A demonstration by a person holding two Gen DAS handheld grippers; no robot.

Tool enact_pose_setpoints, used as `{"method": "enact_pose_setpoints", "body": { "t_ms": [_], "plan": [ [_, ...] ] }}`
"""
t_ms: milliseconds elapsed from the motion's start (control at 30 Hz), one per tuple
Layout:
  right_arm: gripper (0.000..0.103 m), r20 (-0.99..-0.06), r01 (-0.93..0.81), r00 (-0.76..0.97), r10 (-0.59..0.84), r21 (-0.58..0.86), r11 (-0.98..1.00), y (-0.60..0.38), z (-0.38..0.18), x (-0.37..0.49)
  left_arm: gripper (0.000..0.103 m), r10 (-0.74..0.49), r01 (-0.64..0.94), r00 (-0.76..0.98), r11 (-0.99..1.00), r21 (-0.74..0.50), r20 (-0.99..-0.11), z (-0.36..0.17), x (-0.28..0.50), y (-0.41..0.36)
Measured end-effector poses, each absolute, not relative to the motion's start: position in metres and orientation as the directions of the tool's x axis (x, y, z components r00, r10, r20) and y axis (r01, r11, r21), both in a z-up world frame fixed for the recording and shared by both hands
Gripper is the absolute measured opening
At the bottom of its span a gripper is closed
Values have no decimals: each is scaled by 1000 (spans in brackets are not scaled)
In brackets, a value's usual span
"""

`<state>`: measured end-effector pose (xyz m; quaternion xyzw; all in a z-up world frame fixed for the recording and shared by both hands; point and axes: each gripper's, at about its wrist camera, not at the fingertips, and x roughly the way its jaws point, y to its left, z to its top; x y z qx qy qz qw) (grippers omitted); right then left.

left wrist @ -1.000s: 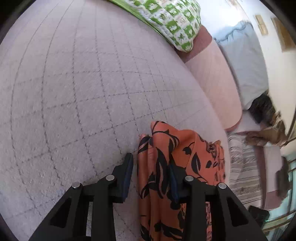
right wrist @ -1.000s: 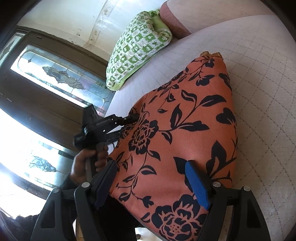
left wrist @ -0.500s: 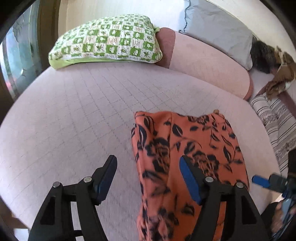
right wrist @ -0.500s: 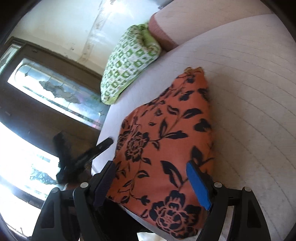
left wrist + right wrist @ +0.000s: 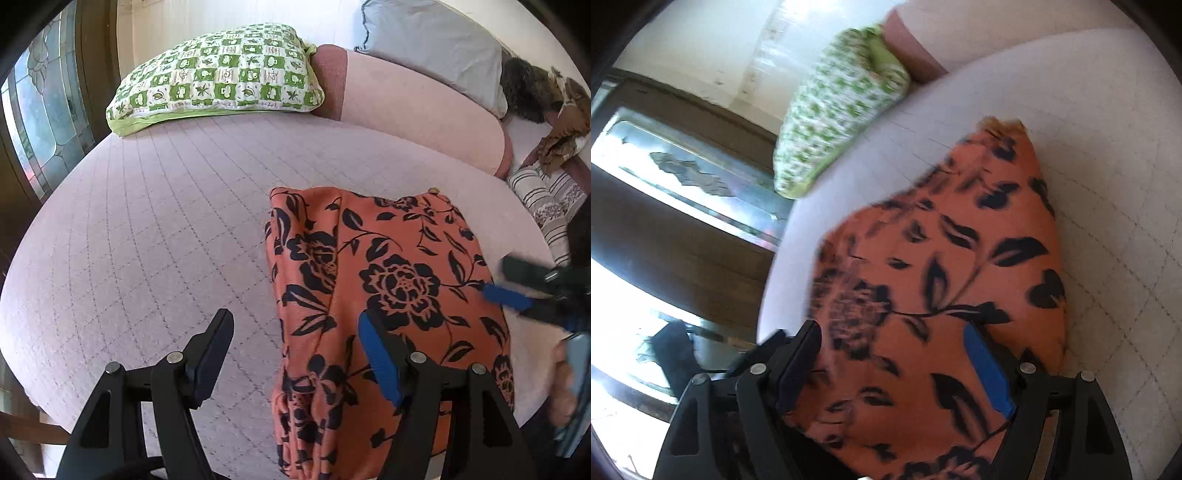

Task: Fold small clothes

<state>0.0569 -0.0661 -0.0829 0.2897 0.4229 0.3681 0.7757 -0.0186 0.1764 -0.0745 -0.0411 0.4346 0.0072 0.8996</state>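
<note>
Plainly lay folded, the orange floral garment [image 5: 391,280], on the quilted pink bed cover [image 5: 155,236], toward the near edge, long side running away from the cameras; draped a little over that edge at its near end; showed a thicker fold along its left side in the left wrist view. Hovered above it, the left gripper [image 5: 295,354], jaws standing wide apart and pressing on nothing; had one finger [image 5: 210,350] over bare cover to the left of the cloth, the blue-padded one over the print. Came in from the right rim of the same view, the right gripper [image 5: 517,291], blurred, blue pad near the cloth's right edge, with a hand [image 5: 565,384] behind it. Seen from its own camera, held wide too, the right gripper [image 5: 892,363]; framed the near end of the garment [image 5: 942,266] between its fingers, though not gripped; cannot tell whether either finger touched the fabric, given the blur. Rested at the far left corner of the bed, a green-and-white checked pillow [image 5: 221,77], beside a pink bolster [image 5: 417,103] along the back; leaned above that, a grey cushion [image 5: 432,44]. Sat off to the right, well apart from the garment, striped fabric [image 5: 543,195] and a brown crumpled cloth [image 5: 565,125]. Filled the left edge, a stained-glass window [image 5: 40,114] in a dark frame.
</note>
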Motion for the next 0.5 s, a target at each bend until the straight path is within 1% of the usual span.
{"method": "enact_pose_setpoints", "body": {
  "t_ms": [100,133,200,233,267,367,400,467,500],
  "plan": [
    [84,-424,-356,416,805,738,573,-69,-70,60,71,-39,-43,617,996,-83,-786,-78,-18,178],
    [87,-433,-340,418,798,740,580,-69,-73,66,71,-45,-41,614,995,-89,-788,-79,-18,179],
    [89,-513,-264,384,768,736,623,-65,-102,87,71,-51,-43,610,994,-98,-791,-81,-18,181],
    [89,-517,-243,367,773,749,616,-66,-110,92,71,-58,-42,603,994,-105,-796,-83,-18,182],
    [89,-491,-241,379,784,766,596,-71,-109,91,71,-68,-42,598,992,-116,-799,-84,-18,185],
    [89,-422,-308,401,813,774,553,-87,-84,76,71,-123,-35,608,983,-181,-785,-81,-19,194],
    [89,-419,-323,424,803,758,566,-96,-78,71,71,-139,-33,611,979,-200,-779,-80,-18,196],
    [89,-444,-297,453,773,742,601,-112,-80,71,78,-181,-26,621,968,-250,-763,-78,-15,200],
    [89,-460,-276,448,767,744,608,-120,-88,74,80,-214,-24,621,956,-291,-754,-79,-12,203]
  ]
}}
